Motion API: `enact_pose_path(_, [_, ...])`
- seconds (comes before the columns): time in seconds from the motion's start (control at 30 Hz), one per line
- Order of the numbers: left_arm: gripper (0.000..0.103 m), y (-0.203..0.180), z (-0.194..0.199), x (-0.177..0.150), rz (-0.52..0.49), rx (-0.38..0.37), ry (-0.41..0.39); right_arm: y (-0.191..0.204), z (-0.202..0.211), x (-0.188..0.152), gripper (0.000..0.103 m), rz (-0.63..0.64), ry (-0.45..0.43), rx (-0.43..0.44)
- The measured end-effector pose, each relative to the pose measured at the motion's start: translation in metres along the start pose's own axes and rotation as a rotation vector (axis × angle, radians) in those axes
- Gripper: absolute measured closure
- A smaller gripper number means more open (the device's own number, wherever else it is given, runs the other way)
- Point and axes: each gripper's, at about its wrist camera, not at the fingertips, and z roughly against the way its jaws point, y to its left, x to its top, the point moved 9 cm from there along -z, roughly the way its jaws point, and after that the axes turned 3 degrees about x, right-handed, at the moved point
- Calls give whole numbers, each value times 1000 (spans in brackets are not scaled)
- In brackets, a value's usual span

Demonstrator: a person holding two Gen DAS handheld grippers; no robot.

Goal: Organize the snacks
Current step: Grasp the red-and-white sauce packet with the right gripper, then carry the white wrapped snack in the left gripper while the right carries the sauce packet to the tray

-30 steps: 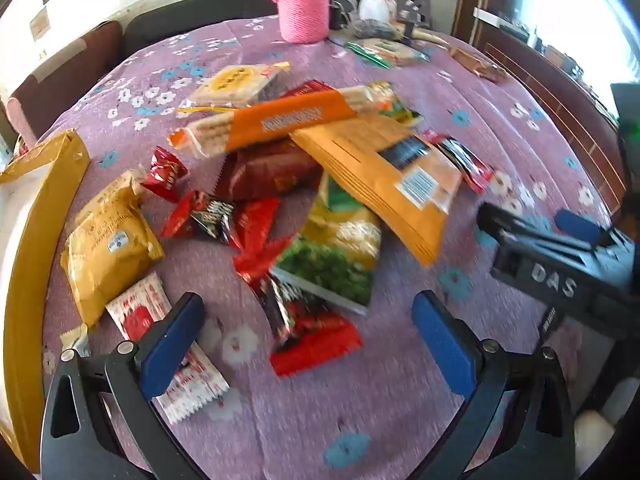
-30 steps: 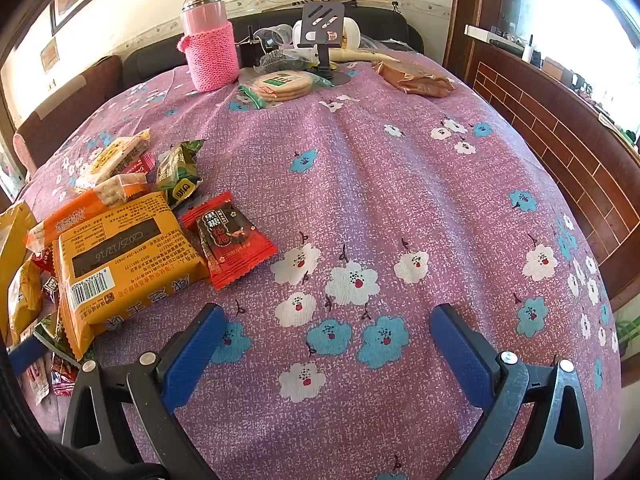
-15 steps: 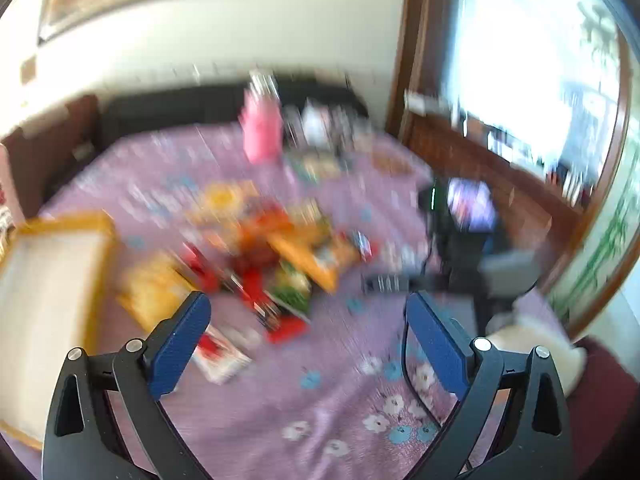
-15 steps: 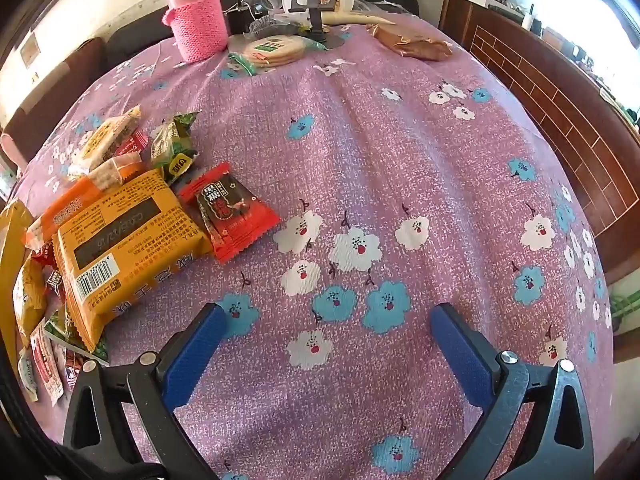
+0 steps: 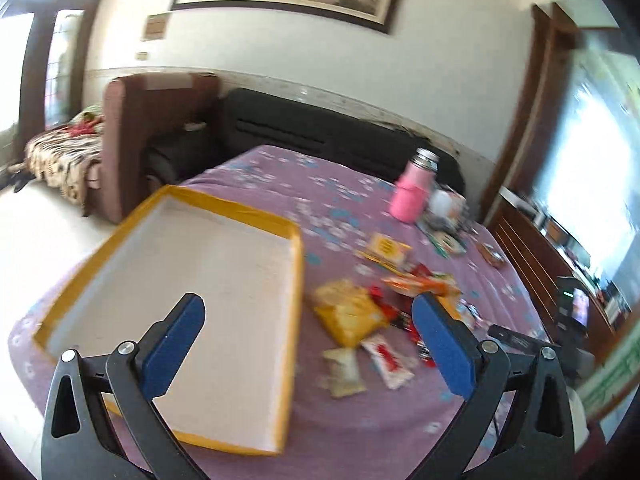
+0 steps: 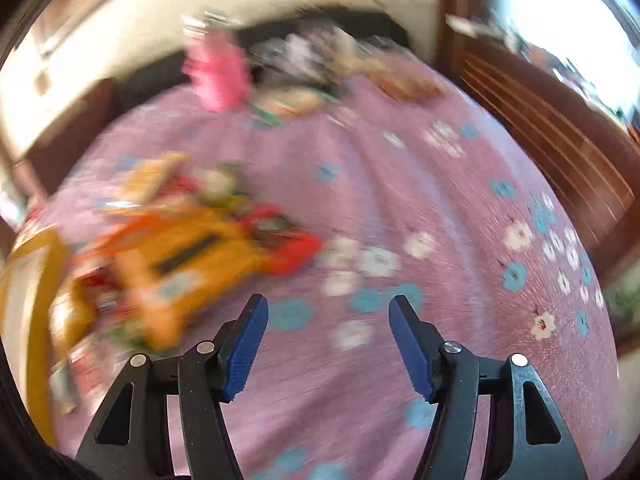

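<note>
Both cameras have swung since a second ago: the left view has pulled back from the snack pile and turned toward the yellow-rimmed tray [image 5: 294, 280], and the right tongs [image 6: 328, 312] have narrowed from wide open to a moderate gap. Left tongs [image 5: 308, 312] stand wide open above the bench [image 5: 320, 196], holding nothing, with one blue pad over the tray's white floor and the other over the snacks. Just beside the tray's right rim lies the snack pile [image 5: 384, 300]: a crinkled yellow bag [image 5: 348, 314] nearest the rim, a white-and-red sachet [image 5: 390, 360] and a pale packet [image 5: 344, 368] in front of it, and an orange packet [image 5: 420, 284] farther right. Well beyond the tray, toward the far edge of the purple flowered cloth, stands a pink bottle [image 5: 414, 192]. Right tongs, also empty, hover over bare cloth; that view is heavily blurred, showing the tray's rim [image 6: 28, 256] at far left with a large orange packet [image 6: 188, 256] beside it.
</note>
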Motion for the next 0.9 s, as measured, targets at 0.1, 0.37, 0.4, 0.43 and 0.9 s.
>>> enact_pose_path(0.1, [0,12,-2,-2,20,-18,-7,66,7,-11,37,111,28,199])
enact_pose_path(0.37, [15,4,3,-18,6,-114,30,180,-20,-54,41,377,121,298])
enact_pose_path(0.4, [15,2,1,-22,26,-128,58,182,-26,-56,41,381,134,285])
enact_pose_path(0.43, [15,-1,-1,-24,20,-147,70,183,-35,-58,41,381,151,266])
enact_pose_path(0.9, [61,-97,-38,-88,-202,-355,290,125,-29,-66,73,256,168,299])
